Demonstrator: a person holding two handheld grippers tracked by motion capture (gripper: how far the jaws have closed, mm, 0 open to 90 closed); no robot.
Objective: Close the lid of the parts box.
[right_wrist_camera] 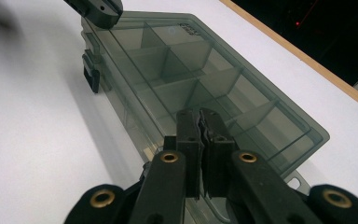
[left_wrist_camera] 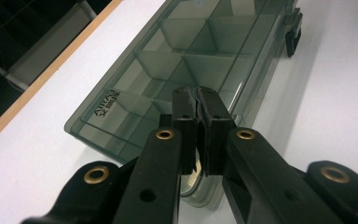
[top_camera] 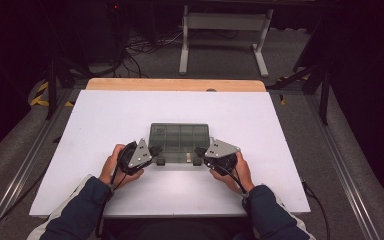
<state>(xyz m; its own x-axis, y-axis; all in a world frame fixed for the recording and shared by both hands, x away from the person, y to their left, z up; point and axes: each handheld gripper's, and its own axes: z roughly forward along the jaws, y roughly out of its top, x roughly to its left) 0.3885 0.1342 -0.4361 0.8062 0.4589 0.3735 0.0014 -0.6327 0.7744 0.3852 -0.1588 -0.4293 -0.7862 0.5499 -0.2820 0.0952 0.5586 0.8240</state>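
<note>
Resting on the white worktop (top_camera: pixel 105 150), a smoky translucent plastic compartment box (top_camera: pixel 179 136) lies closed between two hand-held grippers. At its left end the left gripper (top_camera: pixel 155 150) has its jaws clenched with nothing between them. At its right end the right gripper (top_camera: pixel 200 151) is clenched and holds nothing too.

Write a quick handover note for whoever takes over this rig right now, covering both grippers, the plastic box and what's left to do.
Left gripper: jaws shut, nothing between them, tips at the left front corner of the compartment box.
Right gripper: jaws shut, nothing held, tips at the right front corner of the box.
Box: smoky clear plastic, lid down, lying flat near the middle of the white table; compartments look empty. Two dark latches sit on its front edge.
Done: both grippers brought up to the box.
Left: probably working the latches or lid; whether they are fastened cannot be told.
</note>
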